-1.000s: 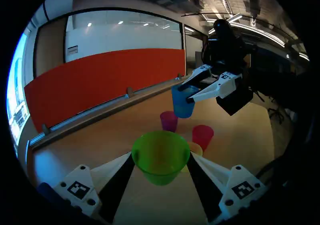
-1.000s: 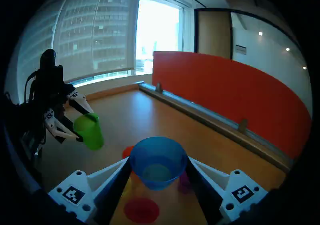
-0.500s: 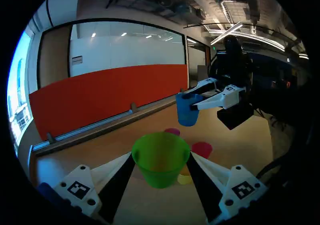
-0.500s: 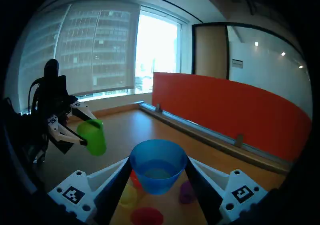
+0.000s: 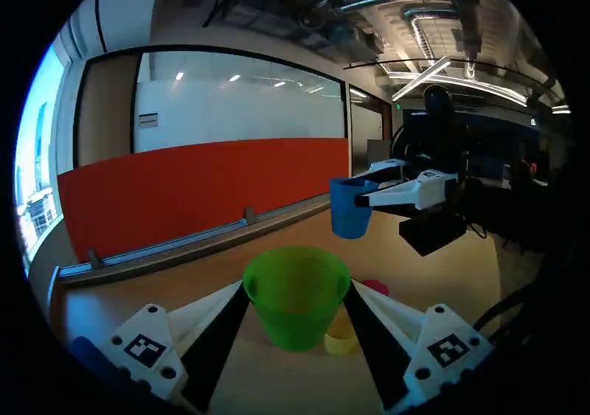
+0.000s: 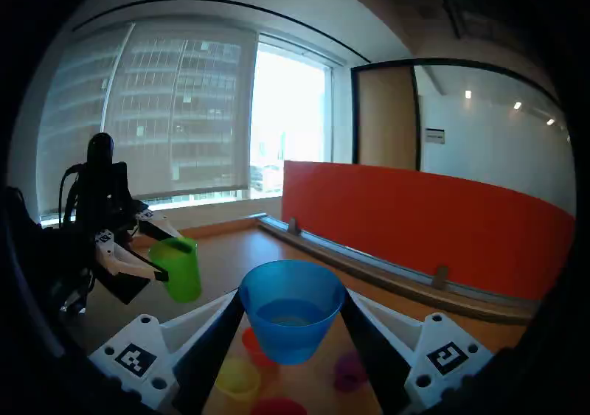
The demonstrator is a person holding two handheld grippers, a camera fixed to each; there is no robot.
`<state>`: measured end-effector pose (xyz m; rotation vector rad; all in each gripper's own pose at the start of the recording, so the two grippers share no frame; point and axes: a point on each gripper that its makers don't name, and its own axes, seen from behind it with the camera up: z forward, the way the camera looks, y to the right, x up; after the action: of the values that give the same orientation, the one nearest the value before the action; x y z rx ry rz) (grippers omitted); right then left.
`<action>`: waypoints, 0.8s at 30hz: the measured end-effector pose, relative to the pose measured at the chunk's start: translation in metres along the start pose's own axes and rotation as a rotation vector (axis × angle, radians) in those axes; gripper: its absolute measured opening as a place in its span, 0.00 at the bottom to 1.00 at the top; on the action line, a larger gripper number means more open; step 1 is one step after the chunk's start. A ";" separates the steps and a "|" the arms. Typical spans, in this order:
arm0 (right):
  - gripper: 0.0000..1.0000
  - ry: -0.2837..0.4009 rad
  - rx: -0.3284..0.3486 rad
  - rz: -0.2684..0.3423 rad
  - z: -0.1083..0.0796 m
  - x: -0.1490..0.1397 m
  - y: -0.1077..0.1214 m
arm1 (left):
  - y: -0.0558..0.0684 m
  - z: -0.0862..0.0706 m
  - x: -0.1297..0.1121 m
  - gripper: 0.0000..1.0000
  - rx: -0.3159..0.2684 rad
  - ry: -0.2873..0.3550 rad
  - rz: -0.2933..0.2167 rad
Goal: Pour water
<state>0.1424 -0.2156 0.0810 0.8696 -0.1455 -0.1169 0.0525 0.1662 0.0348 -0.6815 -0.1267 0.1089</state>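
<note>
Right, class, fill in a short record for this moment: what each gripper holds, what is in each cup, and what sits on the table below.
left gripper: shut on green cup, upright
green cup contents: no water visible
right gripper: shut on blue cup, upright
blue cup contents: some water
on table: yellow cup, purple cup, red cup
pouring: not yet begun

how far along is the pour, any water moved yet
Done: the left gripper grips the green cup, the right gripper the blue cup, both upright above the table. In hand: water sits in the blue cup; the green cup looks empty. Left: the pour itself.
</note>
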 end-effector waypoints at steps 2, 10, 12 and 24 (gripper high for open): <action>0.92 0.010 0.002 0.000 -0.001 0.004 -0.001 | 0.000 0.001 0.002 0.87 0.003 0.013 -0.005; 0.93 0.048 0.003 -0.008 -0.005 0.018 -0.005 | 0.008 0.001 0.017 0.88 -0.001 0.084 -0.031; 0.93 0.056 0.004 -0.008 -0.006 0.021 -0.005 | 0.011 0.001 0.022 0.88 -0.007 0.105 -0.038; 0.92 0.085 -0.003 -0.020 -0.011 0.028 -0.005 | 0.016 -0.002 0.034 0.88 -0.011 0.150 -0.044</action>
<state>0.1712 -0.2149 0.0725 0.8720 -0.0574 -0.0991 0.0859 0.1822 0.0253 -0.6950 0.0020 0.0146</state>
